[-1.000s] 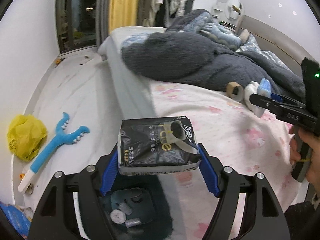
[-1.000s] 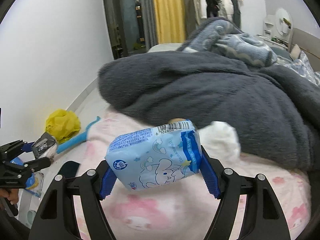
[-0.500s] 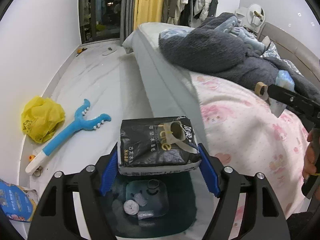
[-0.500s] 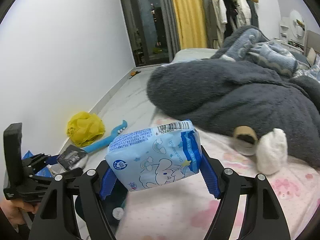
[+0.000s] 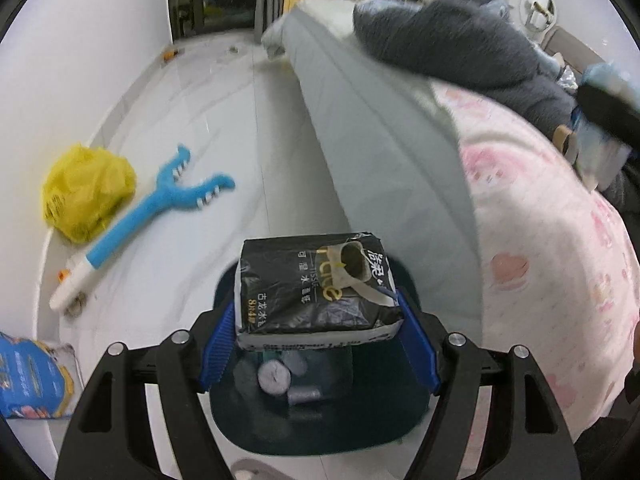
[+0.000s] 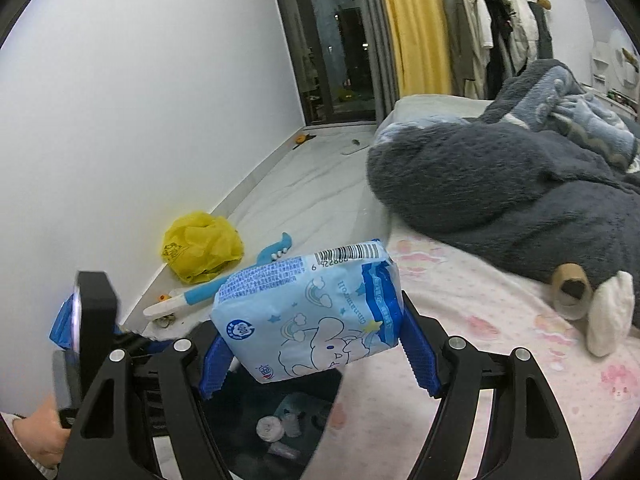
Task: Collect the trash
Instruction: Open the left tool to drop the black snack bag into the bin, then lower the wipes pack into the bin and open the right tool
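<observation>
My left gripper point(image 5: 316, 336) is shut on a black tissue pack point(image 5: 316, 288) and holds it right above the dark trash bin point(image 5: 384, 420), which has several bits of trash inside. My right gripper point(image 6: 316, 344) is shut on a light blue tissue pack with a cartoon rabbit point(image 6: 312, 316), held over the bed's edge just above the same bin point(image 6: 280, 432). The left gripper's body shows at the lower left of the right wrist view point(image 6: 94, 320). A cardboard roll point(image 6: 570, 288) and a white wad point(image 6: 608, 314) lie on the pink bed sheet point(image 6: 500, 320).
A yellow plastic bag point(image 5: 86, 192) and a blue-and-white claw-shaped stick point(image 5: 148, 216) lie on the white floor by the wall. A blue packet point(image 5: 28, 376) lies at the lower left. A dark fuzzy blanket point(image 6: 500, 184) covers the far bed.
Both grippers have swung left away from the bed toward the bin, each still holding its pack. The bin now sits fuller under both packs.
</observation>
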`<state>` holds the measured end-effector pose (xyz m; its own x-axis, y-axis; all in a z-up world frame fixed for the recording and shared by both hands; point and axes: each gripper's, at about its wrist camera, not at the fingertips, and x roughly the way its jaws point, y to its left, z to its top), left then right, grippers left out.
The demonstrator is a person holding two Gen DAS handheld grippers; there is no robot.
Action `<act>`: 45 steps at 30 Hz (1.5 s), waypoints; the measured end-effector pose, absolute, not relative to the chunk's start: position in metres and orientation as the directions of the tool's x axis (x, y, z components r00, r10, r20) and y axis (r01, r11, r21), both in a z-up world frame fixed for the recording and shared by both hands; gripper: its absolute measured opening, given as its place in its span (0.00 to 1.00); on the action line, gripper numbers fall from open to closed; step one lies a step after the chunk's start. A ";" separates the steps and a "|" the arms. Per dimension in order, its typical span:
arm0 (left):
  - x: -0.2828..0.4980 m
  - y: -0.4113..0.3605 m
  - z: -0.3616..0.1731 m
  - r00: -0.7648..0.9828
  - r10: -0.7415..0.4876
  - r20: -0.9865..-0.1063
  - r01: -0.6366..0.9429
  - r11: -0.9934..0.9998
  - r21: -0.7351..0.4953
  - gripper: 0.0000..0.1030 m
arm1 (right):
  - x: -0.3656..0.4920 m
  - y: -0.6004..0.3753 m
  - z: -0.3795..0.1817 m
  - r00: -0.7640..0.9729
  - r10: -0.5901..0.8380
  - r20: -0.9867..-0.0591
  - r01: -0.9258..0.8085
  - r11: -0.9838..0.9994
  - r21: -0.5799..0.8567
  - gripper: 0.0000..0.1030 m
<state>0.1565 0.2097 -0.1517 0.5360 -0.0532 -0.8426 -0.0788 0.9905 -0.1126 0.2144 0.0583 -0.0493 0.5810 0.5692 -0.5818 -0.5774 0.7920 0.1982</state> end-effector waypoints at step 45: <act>0.118 0.281 -0.112 0.633 -0.005 -0.774 -0.122 0.987 -0.106 0.90 | 0.214 0.183 -0.206 0.198 0.405 -0.893 -0.616 0.760 0.208 0.72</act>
<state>0.1177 0.2807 -0.1116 0.6333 -0.0052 -0.7739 -0.1218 0.9869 -0.1063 0.2143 0.1831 -0.2056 0.1984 0.4049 -0.8926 -0.6160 0.7598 0.2077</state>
